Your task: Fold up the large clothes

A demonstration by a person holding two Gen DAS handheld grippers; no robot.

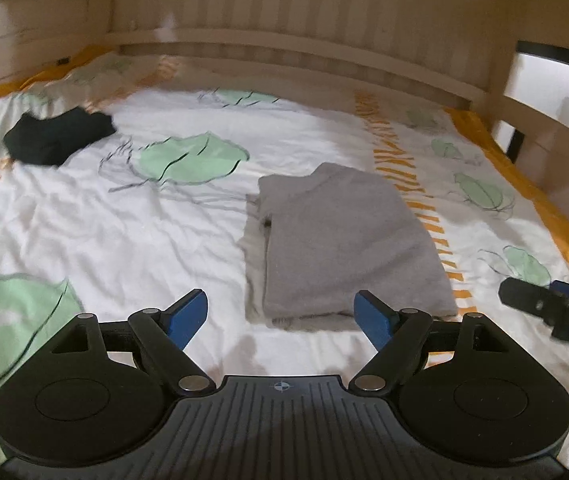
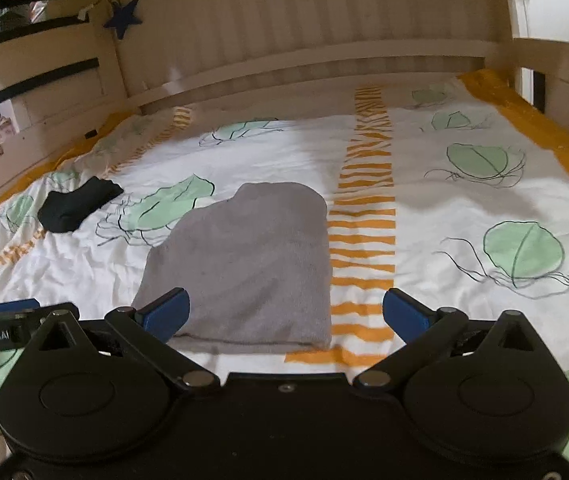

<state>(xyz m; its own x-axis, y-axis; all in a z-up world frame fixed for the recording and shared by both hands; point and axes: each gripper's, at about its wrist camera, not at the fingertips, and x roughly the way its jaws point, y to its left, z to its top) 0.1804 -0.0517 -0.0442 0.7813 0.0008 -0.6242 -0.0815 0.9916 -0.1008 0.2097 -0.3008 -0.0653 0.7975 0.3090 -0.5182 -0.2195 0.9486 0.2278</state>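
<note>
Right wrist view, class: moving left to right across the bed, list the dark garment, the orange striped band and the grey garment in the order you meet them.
Black folded garment → grey folded garment → orange striped band of the bedsheet.

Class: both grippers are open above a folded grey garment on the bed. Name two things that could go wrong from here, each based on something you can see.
1. The grey garment lies on a rumpled bedsheet; regrasping may pinch the sheet too.
2. The left gripper and right gripper hover close together over it, so they could collide.
</note>
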